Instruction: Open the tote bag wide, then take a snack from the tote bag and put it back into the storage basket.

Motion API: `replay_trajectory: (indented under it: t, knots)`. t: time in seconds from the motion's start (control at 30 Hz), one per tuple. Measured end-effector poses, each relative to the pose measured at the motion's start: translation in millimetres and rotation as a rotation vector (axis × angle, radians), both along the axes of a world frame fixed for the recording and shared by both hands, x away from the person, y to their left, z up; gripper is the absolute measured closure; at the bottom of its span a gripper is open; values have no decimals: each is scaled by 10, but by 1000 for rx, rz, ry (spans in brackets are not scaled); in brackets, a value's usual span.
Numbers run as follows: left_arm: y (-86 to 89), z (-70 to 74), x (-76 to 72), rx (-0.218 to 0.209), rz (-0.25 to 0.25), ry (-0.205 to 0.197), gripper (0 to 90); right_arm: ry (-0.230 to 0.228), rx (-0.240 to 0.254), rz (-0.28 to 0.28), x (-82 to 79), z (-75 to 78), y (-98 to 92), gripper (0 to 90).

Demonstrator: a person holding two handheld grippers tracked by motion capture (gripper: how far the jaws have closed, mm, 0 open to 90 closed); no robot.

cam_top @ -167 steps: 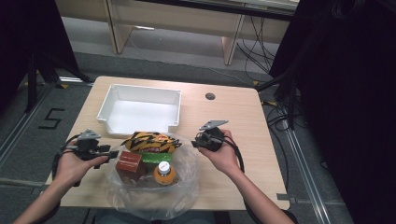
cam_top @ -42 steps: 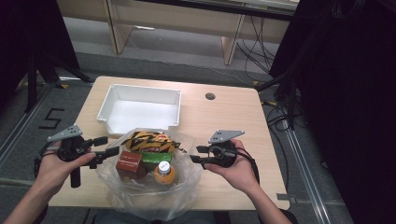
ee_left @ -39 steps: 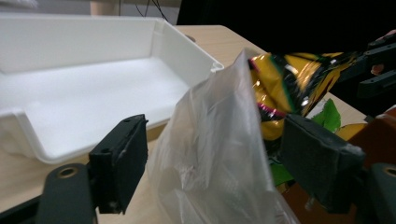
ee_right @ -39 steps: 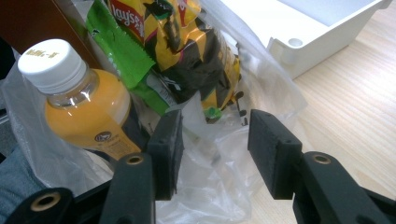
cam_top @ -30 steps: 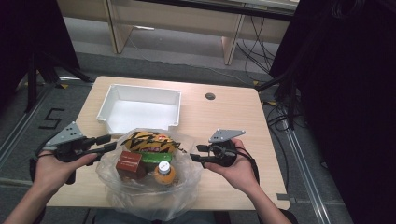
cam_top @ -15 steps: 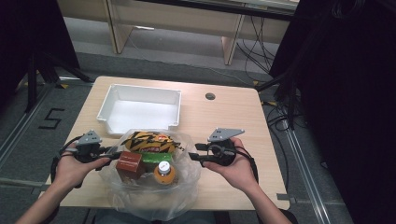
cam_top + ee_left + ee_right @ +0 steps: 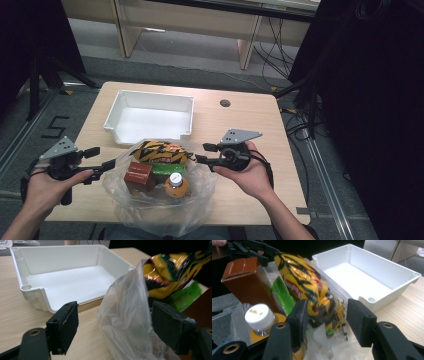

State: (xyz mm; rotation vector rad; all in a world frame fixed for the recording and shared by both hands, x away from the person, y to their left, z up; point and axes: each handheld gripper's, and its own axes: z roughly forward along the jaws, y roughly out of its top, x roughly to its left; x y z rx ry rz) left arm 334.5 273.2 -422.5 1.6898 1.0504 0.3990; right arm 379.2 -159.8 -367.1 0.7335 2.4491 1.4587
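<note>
The left gripper (image 7: pixel 102 159) has slid away and its jaws have just sprung apart around the plastic bag (image 7: pixel 159 210) rim; the right gripper (image 7: pixel 201 153), jaws apart, straddles the bag's opposite edge.

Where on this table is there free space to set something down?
The white plastic tray is empty, and bare wood lies right of it around the small round hole. The near middle is crowded by the clear plastic bag of snacks.

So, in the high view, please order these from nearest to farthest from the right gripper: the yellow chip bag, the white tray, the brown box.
Measured from the right gripper:
1. Yellow chip bag, just to its left, inside the plastic bag.
2. Brown box, further left and toward the person.
3. White tray, up-left, beyond the bag.
</note>
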Motion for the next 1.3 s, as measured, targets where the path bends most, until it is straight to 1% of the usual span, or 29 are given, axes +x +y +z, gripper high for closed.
replay_trajectory:
  t: [0.03, 0.07, 0.13, 0.17, 0.23, 0.27, 0.3, 0.33, 0.37, 0.4, 0.43, 0.47, 0.5, 0.63, 0.67, 0.73, 0.77, 0.8, 0.83, 0.9, 0.93, 0.97, 1.0, 1.03, 1.1, 1.13, 1.23, 1.27, 1.3]
  knots:
    - [15, 8, -8, -16, 3, -5, 216, 7, -8, 21, 27, 14, 3, 515]
    - [20, 9, -13, -29, 10, -12, 215, 10, -3, 8, 28, 20, 16, 512]
    - [23, -5, -14, -46, 16, -20, 213, 14, 1, 13, 40, 24, 40, 512]
    - [25, -16, -10, -39, 16, -17, 213, 0, 13, 13, 54, 21, 54, 515]
    - [18, -51, 0, -37, 19, -4, 213, 5, 32, 6, 36, 13, 96, 532]
    - [13, -66, 5, -41, 18, 1, 214, -5, 27, 25, 48, 15, 99, 538]
    - [12, -81, 11, -33, 20, 5, 215, -33, 18, 33, 57, 22, 97, 549]
    - [7, -98, 19, -35, 25, 6, 215, -22, 23, 36, 47, 22, 111, 565]
    - [8, -105, 24, -37, 25, 6, 217, -19, 37, 20, 29, 26, 128, 575]
    - [7, -110, 27, -42, 30, 6, 218, -38, 43, 19, 30, 25, 140, 579]
    - [9, -113, 29, -41, 38, 5, 221, -62, 39, 36, 48, 27, 149, 587]
    - [10, -118, 31, -44, 41, 5, 222, -20, 26, 47, 28, 47, 159, 599]
    - [9, -123, 34, -43, 43, 5, 223, -28, 30, 66, 38, 43, 182, 607]
    - [-18, -146, 43, -41, 43, 9, 225, -45, 26, 68, 48, 28, 253, 616]
    - [-25, -146, 50, -40, 40, 8, 226, -41, 19, 82, 62, 26, 266, 617]
    - [-33, -147, 53, -40, 42, 5, 227, -30, 16, 83, 77, 12, 302, 617]
    - [-37, -148, 51, -43, 45, 6, 227, -37, 16, 88, 92, -1, 323, 617]
    - [-40, -151, 51, -45, 44, 8, 227, -35, -2, 100, 99, 2, 332, 616]
    - [-42, -153, 49, -47, 42, 8, 227, -45, 4, 96, 104, -14, 360, 616]
    - [-42, -158, 49, -50, 42, 7, 227, -22, -9, 103, 110, -13, 374, 617]
    - [-40, -165, 52, -57, 36, 6, 227, -45, -2, 103, 124, -36, 402, 617]
    - [-36, -167, 48, -50, 41, 10, 227, -28, -18, 110, 130, -32, 405, 620]
    - [-32, -174, 49, -48, 40, 11, 227, -27, -12, 105, 129, -47, 431, 622]
    - [-31, -179, 47, -47, 42, 14, 228, -31, -32, 117, 138, -48, 441, 626]
    - [-31, -190, 49, -55, 35, 13, 229, -54, -35, 126, 150, -74, 488, 631]
    - [-34, -187, 43, -52, 39, 16, 229, -63, -51, 137, 160, -72, 489, 632]
    - [-34, -182, 41, -48, 39, 15, 231, -44, -63, 122, 151, -100, 538, 645]
    - [-32, -182, 44, -47, 41, 15, 231, -64, -84, 147, 177, -100, 541, 655]
    - [-30, -187, 52, -51, 38, 12, 231, -67, -89, 144, 182, -112, 553, 664]
